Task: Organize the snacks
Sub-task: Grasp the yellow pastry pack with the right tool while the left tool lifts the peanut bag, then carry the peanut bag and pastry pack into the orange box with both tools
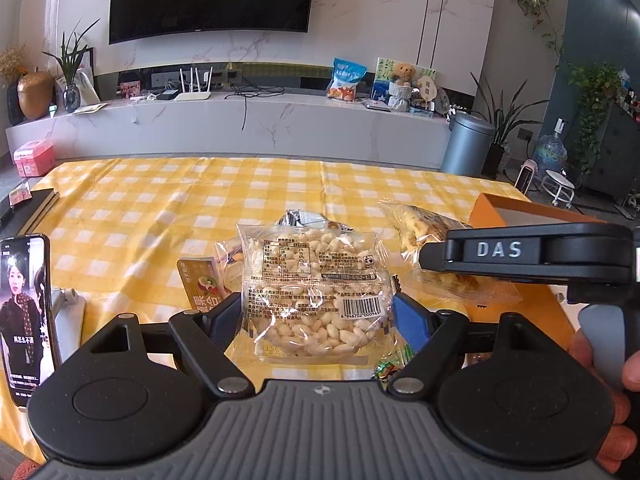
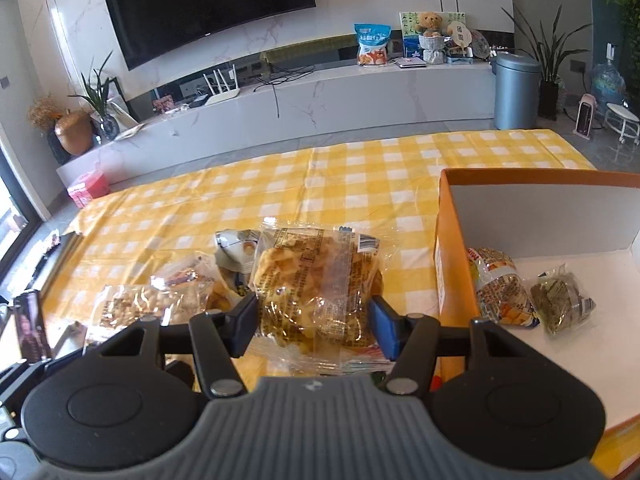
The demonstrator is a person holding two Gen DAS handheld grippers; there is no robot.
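- Gripping a clear round pack of pale puffed-rice cake (image 1: 318, 296), the left gripper (image 1: 318, 316) has its jaws closed on the pack's two sides, in the left wrist view; the pack's white label carries a nutrition table, small Chinese print and a barcode ending 000469.
- Under and behind that pack a small heap of snacks lies near the middle of the table's (image 1: 160, 200) near edge: an orange-brown sachet (image 1: 200, 284) with Chinese characters at its left, a silver-grey packet (image 1: 300, 218) behind, a green sweet wrapper (image 1: 390, 364) below right.
- The right gripper (image 1: 528, 256) crosses from the right, stamped "DAS", with a clear bag of golden pastry (image 1: 420, 228) at its tip.
- An orange box (image 1: 500, 208) stands at the table's right edge; one phone (image 1: 26, 312) showing a video with Chinese subtitles stands at the left edge.
- In the right wrist view, the right gripper (image 2: 312, 320) has its jaws pressed on either side of the pastry bag (image 2: 316, 280); the bag is crinkled clear film with dense print too small to read.
- The snack heap (image 2: 180, 292) lies left of the bag, on the yellow-and-white check cloth (image 2: 320, 184).
- The box (image 2: 448, 240), orange outside and white inside, holds two snacks near its left wall: one colourful printed pack (image 2: 500, 288) and one clear pack of dark green filling (image 2: 564, 296), just beside each other.
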